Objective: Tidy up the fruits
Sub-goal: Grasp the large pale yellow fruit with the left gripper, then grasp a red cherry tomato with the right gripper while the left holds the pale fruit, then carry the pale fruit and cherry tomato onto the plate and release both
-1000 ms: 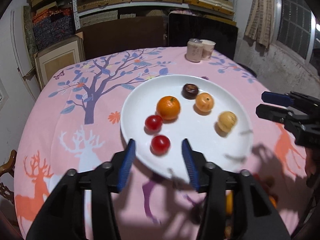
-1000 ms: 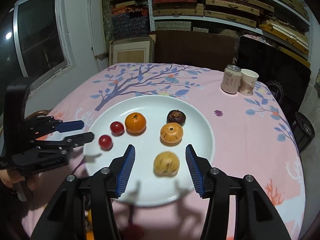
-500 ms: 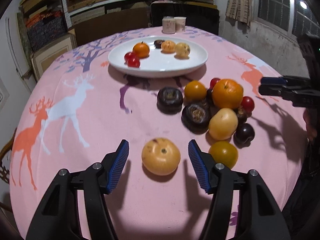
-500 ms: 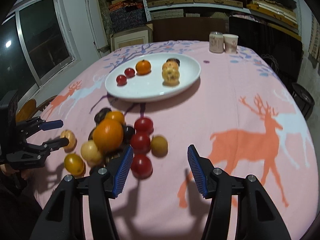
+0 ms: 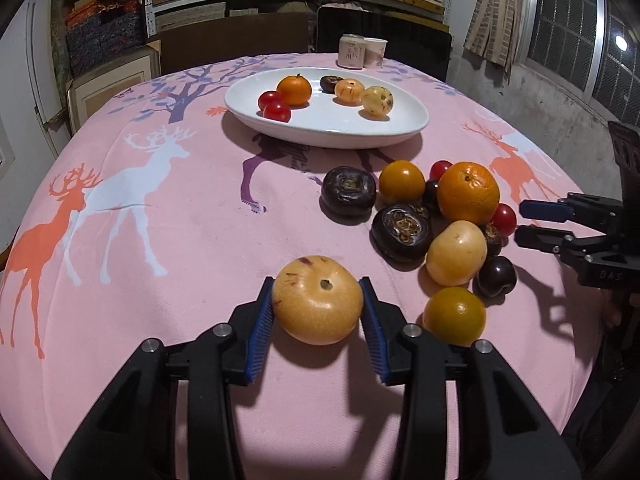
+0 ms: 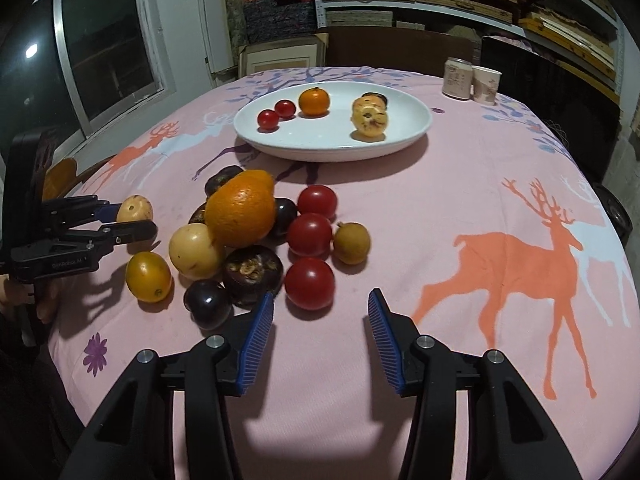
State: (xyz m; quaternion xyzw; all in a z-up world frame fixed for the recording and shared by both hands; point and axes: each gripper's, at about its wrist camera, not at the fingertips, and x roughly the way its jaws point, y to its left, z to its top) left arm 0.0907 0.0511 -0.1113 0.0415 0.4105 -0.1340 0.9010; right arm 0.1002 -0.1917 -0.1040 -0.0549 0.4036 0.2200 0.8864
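My left gripper (image 5: 318, 308) is shut on a tan round fruit (image 5: 318, 300) that rests on the pink tablecloth; the same fruit shows in the right wrist view (image 6: 135, 209). A pile of fruit lies to its right: a big orange (image 5: 468, 193), dark mangosteens (image 5: 402, 232), a yellow fruit (image 5: 456, 253) and red tomatoes (image 6: 309, 234). A white plate (image 5: 400, 128) further back holds several fruits. My right gripper (image 6: 321, 320) is open and empty, just in front of a red tomato (image 6: 309, 283).
A can (image 5: 351, 51) and a paper cup (image 5: 375, 53) stand at the far edge of the table. Dark chairs and shelves of boxes stand behind. The tablecloth (image 6: 480, 200) is bare to the right of the pile.
My left gripper has closed its fingers on the tan fruit, which was lying loose between them. My right gripper has moved forward toward the pile and stays open.
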